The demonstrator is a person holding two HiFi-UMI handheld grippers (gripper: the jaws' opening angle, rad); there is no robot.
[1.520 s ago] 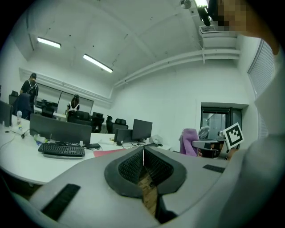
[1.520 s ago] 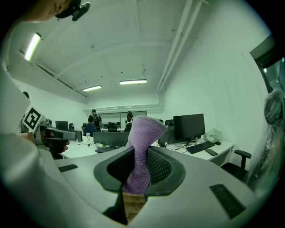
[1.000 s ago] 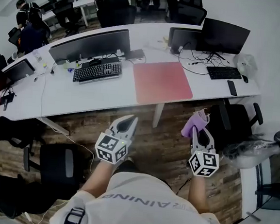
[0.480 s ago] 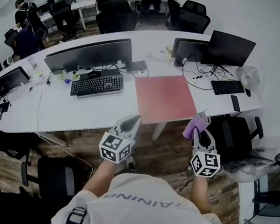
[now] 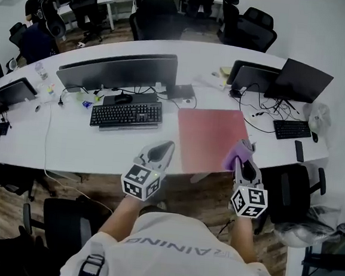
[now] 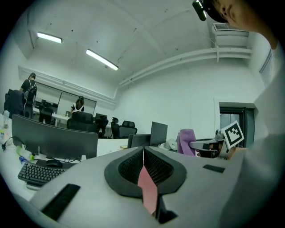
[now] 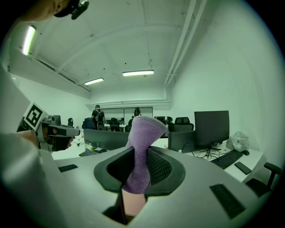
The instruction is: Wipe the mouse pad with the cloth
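Standing at the near side of a long, curved white worktop point(image 5: 70, 146), a person in a white shirt holds a hand-held gripper in each hand, both pointing forward over the worktop's near edge. The left hand-held gripper point(image 5: 164, 147) has its jaws pressed together with nothing between them. In the left gripper view only a thin pink sliver of the surface below shows under the meeting jaws. In the head view its tip sits at the worktop's near edge, a little left of the mouse pad's near left corner.

The right hand-held gripper point(image 5: 243, 164) is clamped on the purple cloth point(image 5: 238, 151), which rises out of the jaws as a thick folded tuft. In the head view the cloth overlaps the near right corner of the mouse pad point(image 5: 208, 137); whether it touches the pad cannot be told.

The mouse pad is a large pinkish-red square lying flat on the worktop. To its left lies a black keyboard point(image 5: 126, 113), with a wide dark monitor point(image 5: 115, 69) behind it. To the pad's right are loose cables point(image 5: 264, 115), a second keyboard point(image 5: 291, 129) and a dark phone point(image 5: 299, 150), with two more dark screens point(image 5: 300, 79) behind them.

Beyond the worktop stand black office chairs point(image 5: 156, 16) and another row of desks. A second person in dark clothes point(image 5: 40, 36) is at the far left.
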